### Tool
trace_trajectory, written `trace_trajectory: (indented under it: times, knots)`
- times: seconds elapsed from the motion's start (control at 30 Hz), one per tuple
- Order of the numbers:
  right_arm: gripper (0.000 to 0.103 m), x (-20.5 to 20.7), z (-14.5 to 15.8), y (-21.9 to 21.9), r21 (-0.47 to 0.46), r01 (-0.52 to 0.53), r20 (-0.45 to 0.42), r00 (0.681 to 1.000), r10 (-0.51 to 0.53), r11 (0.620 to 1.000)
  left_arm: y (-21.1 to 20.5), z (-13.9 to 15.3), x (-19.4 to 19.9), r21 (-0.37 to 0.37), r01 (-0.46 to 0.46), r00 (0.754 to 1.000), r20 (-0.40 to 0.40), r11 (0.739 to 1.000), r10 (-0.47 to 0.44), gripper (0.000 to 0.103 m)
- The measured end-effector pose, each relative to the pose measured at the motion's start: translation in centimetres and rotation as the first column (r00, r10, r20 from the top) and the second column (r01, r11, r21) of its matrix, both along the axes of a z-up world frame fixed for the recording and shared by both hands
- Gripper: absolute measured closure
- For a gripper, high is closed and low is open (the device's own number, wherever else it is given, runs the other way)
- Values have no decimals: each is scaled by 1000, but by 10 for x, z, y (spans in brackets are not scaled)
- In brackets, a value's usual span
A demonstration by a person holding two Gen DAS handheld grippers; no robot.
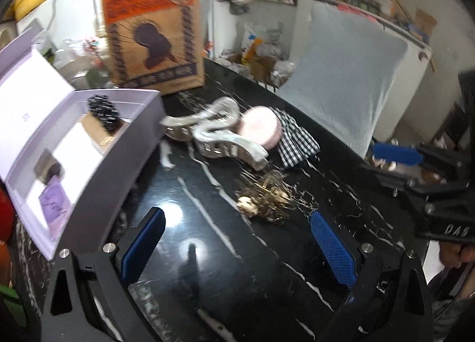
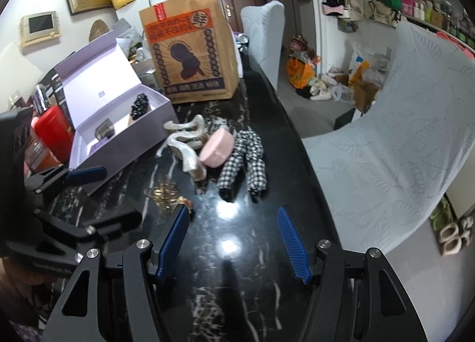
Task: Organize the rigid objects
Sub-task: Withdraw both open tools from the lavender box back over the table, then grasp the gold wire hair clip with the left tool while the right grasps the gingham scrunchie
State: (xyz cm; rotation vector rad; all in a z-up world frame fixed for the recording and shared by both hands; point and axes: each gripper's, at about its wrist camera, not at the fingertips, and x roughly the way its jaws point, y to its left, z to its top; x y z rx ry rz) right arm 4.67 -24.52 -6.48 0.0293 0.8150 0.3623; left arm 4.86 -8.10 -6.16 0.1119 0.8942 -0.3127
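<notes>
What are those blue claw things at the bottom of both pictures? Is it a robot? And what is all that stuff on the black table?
No robot here: a person holds two hand tools, each called a gripper. Each carries a camera looking out along its two blue fingers. One picture comes from the left gripper, the other from the right gripper. Both are open and hold nothing. On the black table lie pale hair claws, a round pink case, a checked cloth piece and a small gold clip. An open lilac box holds a black beaded clip. A brown paper bag stands behind.
</notes>
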Motion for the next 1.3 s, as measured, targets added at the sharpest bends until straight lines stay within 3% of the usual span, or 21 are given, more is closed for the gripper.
trace_trajectory:
  times: [0.33,0.6,0.73,0.9,1.17,1.23,1.3]
  knots:
    - [40,22,-14,-14,26,13,-60,998,-11,1000,-22,-20,18,5,108,994,-30,994,-108,3]
    - [40,46,-24,-5,15,-29,-72,997,30,999,-20,-32,34,-68,156,984,-82,985,-161,3]
    - [40,59,-31,4,2,-60,-92,994,60,998,-25,-38,36,-33,194,978,-73,981,-196,4]
    - [40,72,-35,15,-25,-77,-94,993,74,997,-25,-39,41,-51,214,975,-45,976,-216,6]
    - [40,87,-41,27,-87,-74,-91,994,66,993,-26,-37,44,-48,192,981,-31,980,-194,18]
    - [42,88,-42,27,-86,-66,-82,995,59,994,-29,-36,42,-19,186,982,-20,982,-186,39]
    - [58,87,-42,26,-87,-56,-73,996,50,995,-29,-35,41,-24,183,983,-13,983,-184,46]
